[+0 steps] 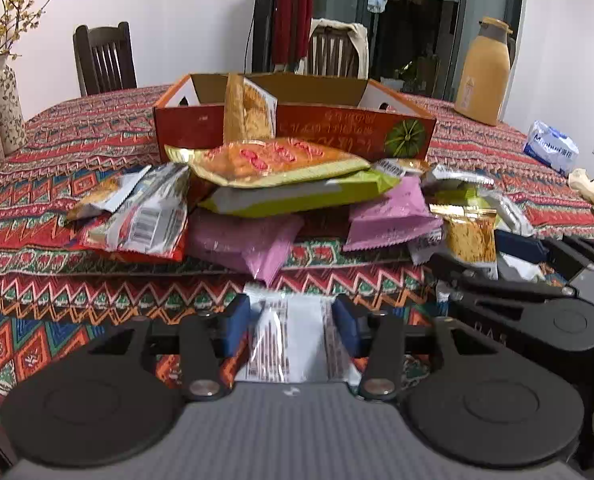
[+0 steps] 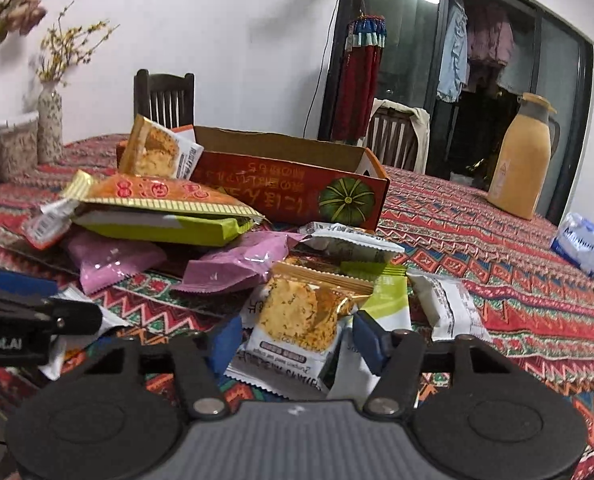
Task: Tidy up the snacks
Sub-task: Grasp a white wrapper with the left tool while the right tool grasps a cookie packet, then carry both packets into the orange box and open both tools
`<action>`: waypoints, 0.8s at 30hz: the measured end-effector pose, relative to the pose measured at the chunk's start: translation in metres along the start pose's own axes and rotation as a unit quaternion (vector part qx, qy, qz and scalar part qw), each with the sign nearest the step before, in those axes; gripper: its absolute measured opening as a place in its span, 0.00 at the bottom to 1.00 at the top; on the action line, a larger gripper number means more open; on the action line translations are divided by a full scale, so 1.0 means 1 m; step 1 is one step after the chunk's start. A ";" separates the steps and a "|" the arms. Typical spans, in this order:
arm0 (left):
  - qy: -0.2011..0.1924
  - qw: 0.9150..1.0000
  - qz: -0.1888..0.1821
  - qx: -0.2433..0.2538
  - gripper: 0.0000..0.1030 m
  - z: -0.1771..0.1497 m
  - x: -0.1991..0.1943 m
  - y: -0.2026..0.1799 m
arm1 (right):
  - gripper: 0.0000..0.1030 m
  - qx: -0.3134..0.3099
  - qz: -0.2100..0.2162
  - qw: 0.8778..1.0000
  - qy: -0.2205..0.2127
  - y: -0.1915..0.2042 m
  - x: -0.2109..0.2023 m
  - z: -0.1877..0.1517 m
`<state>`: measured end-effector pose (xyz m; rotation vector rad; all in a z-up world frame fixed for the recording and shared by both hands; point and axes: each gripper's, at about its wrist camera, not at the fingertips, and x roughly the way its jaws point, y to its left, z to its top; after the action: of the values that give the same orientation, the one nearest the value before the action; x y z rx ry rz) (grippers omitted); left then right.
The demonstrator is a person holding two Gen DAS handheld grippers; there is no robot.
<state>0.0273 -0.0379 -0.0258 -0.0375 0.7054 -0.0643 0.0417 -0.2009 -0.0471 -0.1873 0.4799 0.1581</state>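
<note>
Your left gripper (image 1: pixel 291 326) has a clear-and-white packet (image 1: pixel 289 336) between its blue pads, which appear to press its sides, so it reads as held. Your right gripper (image 2: pixel 297 336) is half closed around a gold cracker packet (image 2: pixel 297 316); whether the pads bite yet, you cannot tell. Both packets probably go into the orange box (image 1: pixel 297 128) beyond the snack pile (image 1: pixel 281 184), where one packet already stands. Only the right view shows the box's pale inside wall clearly.
</note>
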 end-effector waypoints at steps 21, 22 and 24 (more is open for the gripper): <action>-0.077 0.996 -0.026 0.018 0.40 0.008 -0.034 0.003 | 0.37 0.027 0.019 0.998 -0.052 -0.014 -0.028 0.011; -0.086 0.996 -0.027 0.021 0.40 0.012 -0.036 0.002 | 0.37 0.029 0.020 0.998 -0.057 -0.016 -0.030 0.014; -0.105 0.994 -0.028 0.026 0.40 0.021 -0.042 0.001 | 0.37 0.031 0.020 0.997 -0.066 -0.017 -0.031 0.021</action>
<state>0.0090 -0.0337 0.0171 -0.0134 0.4922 -0.1303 0.0275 -0.2165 -0.0121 -0.1053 0.3568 0.1936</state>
